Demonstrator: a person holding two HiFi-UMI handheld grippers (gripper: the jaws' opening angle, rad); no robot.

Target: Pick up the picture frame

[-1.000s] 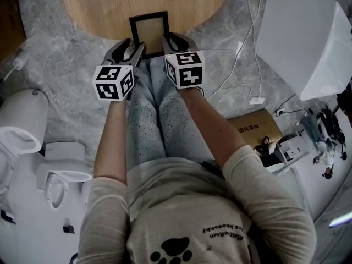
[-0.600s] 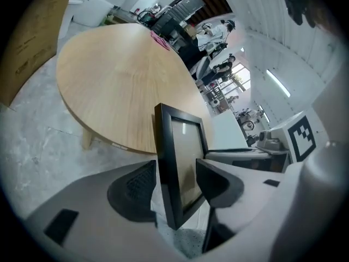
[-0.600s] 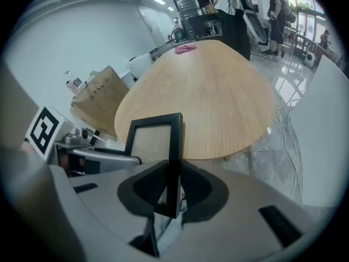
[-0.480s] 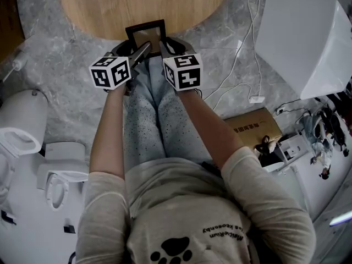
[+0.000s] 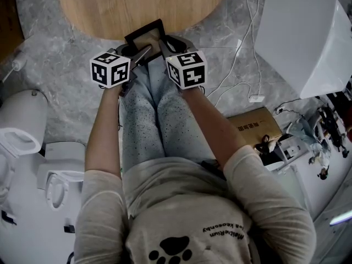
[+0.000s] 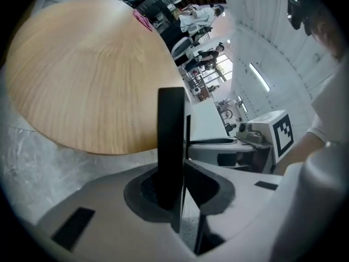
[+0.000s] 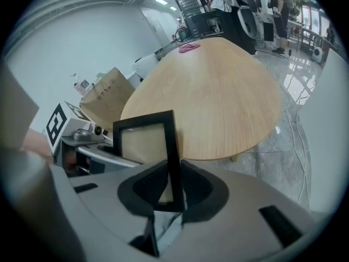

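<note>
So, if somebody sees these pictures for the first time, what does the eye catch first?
First, the black picture frame at the middle top of the head view, over the near edge of the round wooden table. The left gripper and the right gripper each clamp one side of it; the left jaws have just been closing. Then the marker cubes on both grippers, just below the frame.

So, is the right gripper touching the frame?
Touching. The right gripper view shows the side bar of the frame standing between the jaws of the right gripper, with both dark pads pressed against it.
</note>
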